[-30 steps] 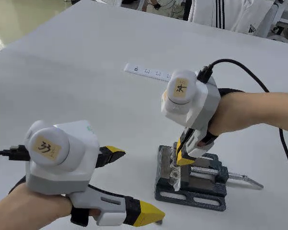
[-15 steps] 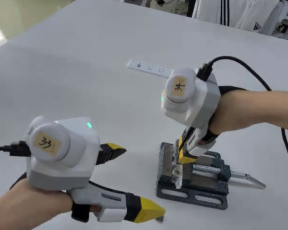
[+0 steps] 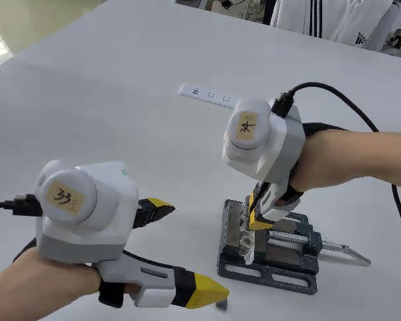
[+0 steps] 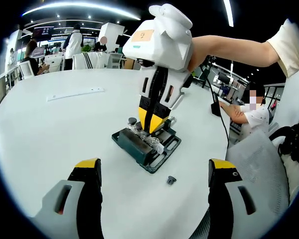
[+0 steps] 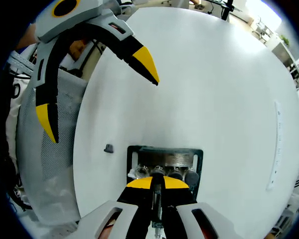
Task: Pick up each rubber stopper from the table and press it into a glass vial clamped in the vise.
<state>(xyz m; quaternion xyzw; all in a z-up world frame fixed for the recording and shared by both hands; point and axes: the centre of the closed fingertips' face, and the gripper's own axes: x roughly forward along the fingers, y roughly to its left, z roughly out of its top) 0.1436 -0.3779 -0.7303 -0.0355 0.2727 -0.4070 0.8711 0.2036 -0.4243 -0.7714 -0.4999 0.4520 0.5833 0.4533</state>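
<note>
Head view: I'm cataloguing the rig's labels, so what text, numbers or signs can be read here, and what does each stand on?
"33", handwritten, reading uncertain: tan sticker on the round cap of the left gripper.
Handwritten mark, not legible: second tan sticker on the cap of the right gripper.
Markings too small to read: white power strip.

Left gripper (image 3: pixel 185 251): low at the near left, jaws spread wide, pointing forward and right
Right gripper (image 3: pixel 256 218): tilted steeply downward, yellow tips closed together
Right forearm (image 3: pixel 361 157): stretched in from the right
Left hand (image 3: pixel 27 291): wrapped round the handle
</note>
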